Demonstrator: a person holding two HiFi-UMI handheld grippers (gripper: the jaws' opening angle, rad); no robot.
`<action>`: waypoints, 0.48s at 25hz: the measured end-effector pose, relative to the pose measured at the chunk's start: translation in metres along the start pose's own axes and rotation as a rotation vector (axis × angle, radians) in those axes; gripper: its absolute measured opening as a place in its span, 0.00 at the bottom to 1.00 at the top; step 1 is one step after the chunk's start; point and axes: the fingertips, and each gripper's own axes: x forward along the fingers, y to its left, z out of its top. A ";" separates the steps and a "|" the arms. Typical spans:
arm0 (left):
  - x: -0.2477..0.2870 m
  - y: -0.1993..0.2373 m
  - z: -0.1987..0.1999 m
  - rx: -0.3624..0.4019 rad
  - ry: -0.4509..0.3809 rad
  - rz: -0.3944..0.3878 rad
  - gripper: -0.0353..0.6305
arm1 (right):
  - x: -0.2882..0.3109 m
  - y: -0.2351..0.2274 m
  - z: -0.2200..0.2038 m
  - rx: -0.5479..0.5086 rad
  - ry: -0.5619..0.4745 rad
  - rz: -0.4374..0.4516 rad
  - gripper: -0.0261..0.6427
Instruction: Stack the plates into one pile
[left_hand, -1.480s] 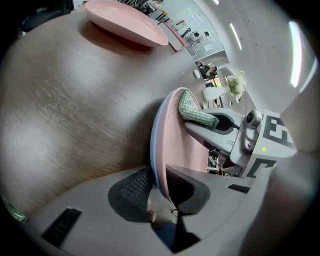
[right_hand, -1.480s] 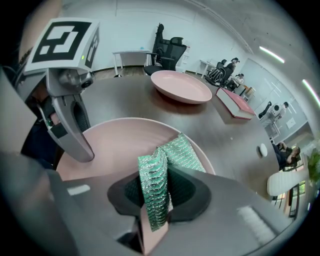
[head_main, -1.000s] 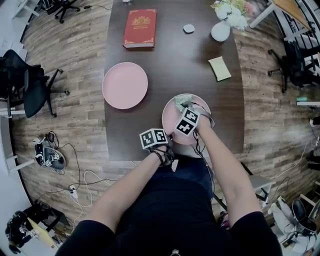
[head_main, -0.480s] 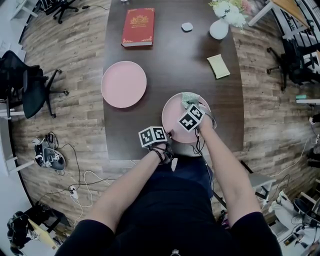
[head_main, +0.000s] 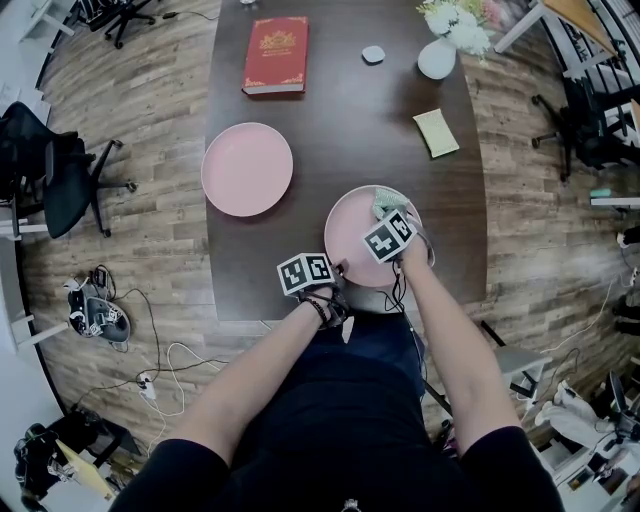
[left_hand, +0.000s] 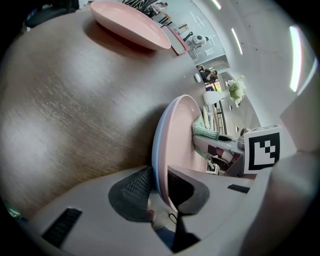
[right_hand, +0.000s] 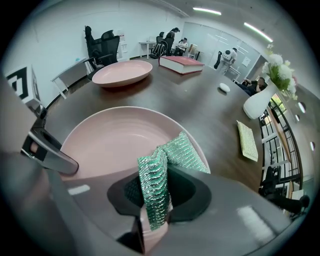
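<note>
As left hand-held gripper (left_hand: 160, 195) pinches rim, plate (left_hand: 182, 130) pink, shallow, perhaps blue-edged.

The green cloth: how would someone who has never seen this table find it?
On the dark table, look at the pink plate nearest the person, not the other plate farther left. At its far right rim the right gripper pinches the green cloth. It is the only glittery, ribbed, folded thing; the pale pad beyond lies flat.
</note>
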 end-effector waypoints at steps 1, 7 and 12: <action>0.000 0.000 0.000 0.002 -0.001 -0.001 0.14 | -0.001 0.000 -0.002 0.013 0.003 -0.002 0.17; 0.001 0.000 0.001 0.005 0.001 0.000 0.14 | -0.003 -0.002 -0.009 0.075 0.015 -0.006 0.17; 0.000 -0.001 0.001 0.006 0.004 0.003 0.14 | -0.008 -0.003 -0.012 0.161 -0.002 0.026 0.17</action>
